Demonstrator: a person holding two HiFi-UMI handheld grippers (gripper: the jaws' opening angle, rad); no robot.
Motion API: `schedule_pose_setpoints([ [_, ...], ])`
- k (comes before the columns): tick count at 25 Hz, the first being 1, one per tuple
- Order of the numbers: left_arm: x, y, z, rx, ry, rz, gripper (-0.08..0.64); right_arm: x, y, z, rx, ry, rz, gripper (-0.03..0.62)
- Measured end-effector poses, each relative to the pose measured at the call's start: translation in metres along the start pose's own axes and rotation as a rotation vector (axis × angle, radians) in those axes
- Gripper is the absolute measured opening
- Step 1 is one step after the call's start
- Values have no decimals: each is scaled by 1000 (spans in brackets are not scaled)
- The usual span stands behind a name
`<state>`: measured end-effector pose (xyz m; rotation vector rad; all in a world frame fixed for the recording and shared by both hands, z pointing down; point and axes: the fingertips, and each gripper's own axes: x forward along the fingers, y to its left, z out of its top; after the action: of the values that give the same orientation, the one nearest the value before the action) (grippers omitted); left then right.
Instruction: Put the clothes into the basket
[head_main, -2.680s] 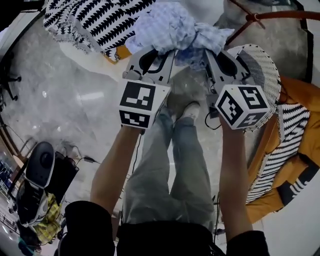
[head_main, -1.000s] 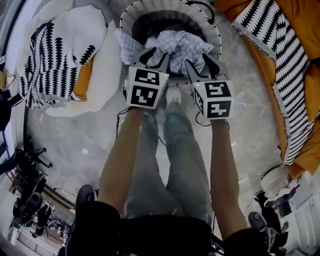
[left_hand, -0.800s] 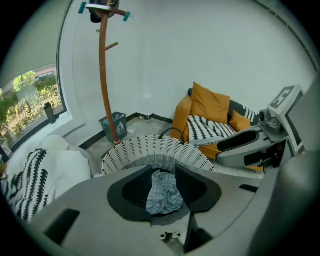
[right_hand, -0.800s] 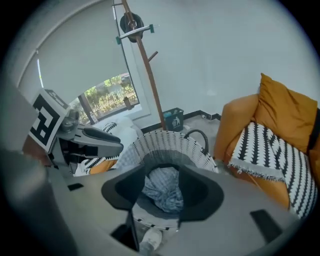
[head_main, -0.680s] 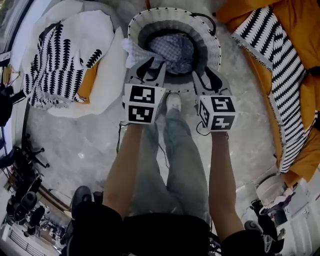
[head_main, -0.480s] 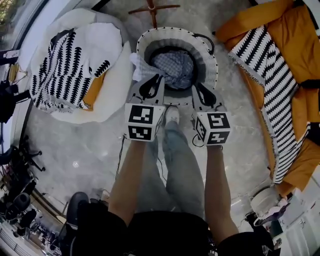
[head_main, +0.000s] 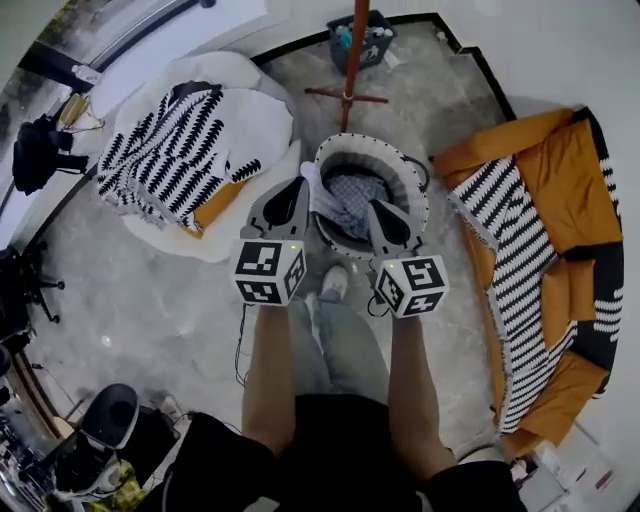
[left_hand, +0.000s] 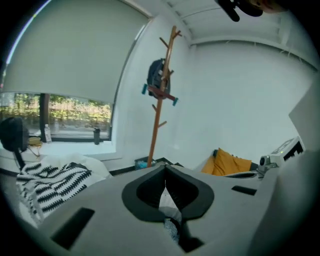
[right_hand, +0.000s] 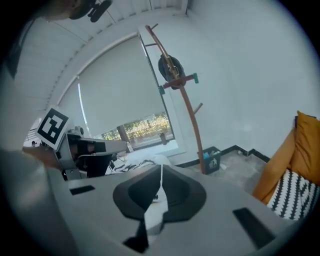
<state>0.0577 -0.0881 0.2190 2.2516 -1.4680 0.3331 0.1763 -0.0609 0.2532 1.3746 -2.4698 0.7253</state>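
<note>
**Q:** Where are the clothes (head_main: 352, 192)?

**A:** Largest first: I see the orange sofa (head_main: 545, 180) right of the basket (head_main: 405, 165) and the white beanbag (head_main: 215, 140) left of it. The clothes lie inside the basket. My left gripper (head_main: 297, 190) and right gripper (head_main: 380, 212) hover over its near rim, both with jaws pressed together and empty.
</note>
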Motion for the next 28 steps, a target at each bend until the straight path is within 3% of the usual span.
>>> schedule_pose_setpoints([
  [6, -108, 63, 92, -26, -205, 241, 9, 19, 93, 99, -77, -114, 166, 12],
  [12, -226, 131, 133, -43, -349, 445, 9, 36, 217, 158, -116, -207, 336, 12],
  [19, -361, 184, 163, -22, -468, 646, 9, 42, 375, 193, -190, -271, 542, 12],
  [23, -423, 203, 169, 2, -488, 717, 9, 36, 436, 203, -217, -296, 580, 14],
  [28, -470, 222, 161, -32, -511, 787, 9, 34, 486, 202, -283, -301, 612, 14],
])
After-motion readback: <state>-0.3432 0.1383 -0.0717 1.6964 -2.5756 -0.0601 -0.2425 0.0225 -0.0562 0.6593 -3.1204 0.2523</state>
